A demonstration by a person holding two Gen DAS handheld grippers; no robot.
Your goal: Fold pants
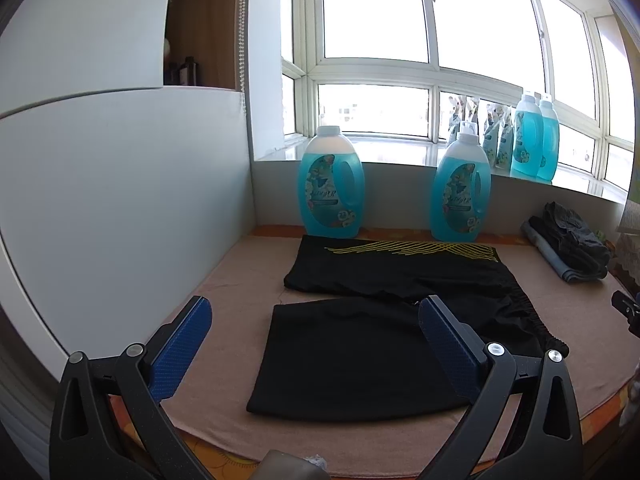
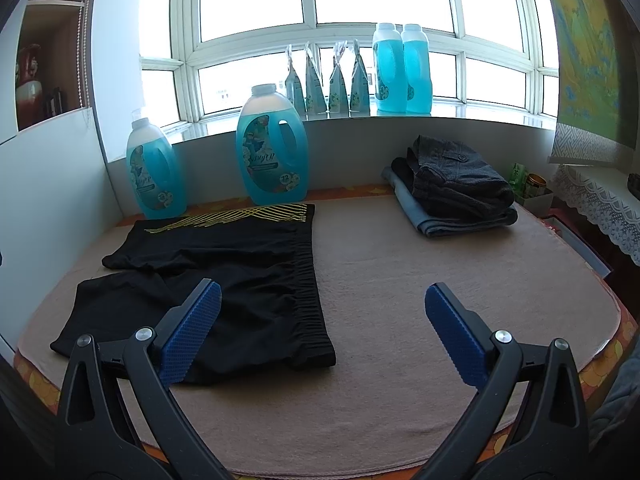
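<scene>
Black shorts (image 1: pixel 360 344) with a yellow line pattern lie flat on a beige mat (image 1: pixel 236 308), legs pointing left and the elastic waistband to the right. In the right wrist view the same shorts (image 2: pixel 240 276) spread over the mat's left half (image 2: pixel 400 300). My left gripper (image 1: pixel 316 320) hovers open above the near leg, nothing between its blue pads. My right gripper (image 2: pixel 324 304) stands open too, above the waistband's near corner, holding nothing.
Two blue detergent bottles (image 1: pixel 330 186) (image 1: pixel 460 192) stand at the mat's far edge. More bottles (image 2: pixel 400 68) and pouches (image 2: pixel 328 80) line the window sill. Folded dark clothes (image 2: pixel 456 188) are stacked at the far right. A white panel (image 1: pixel 120 200) borders the left.
</scene>
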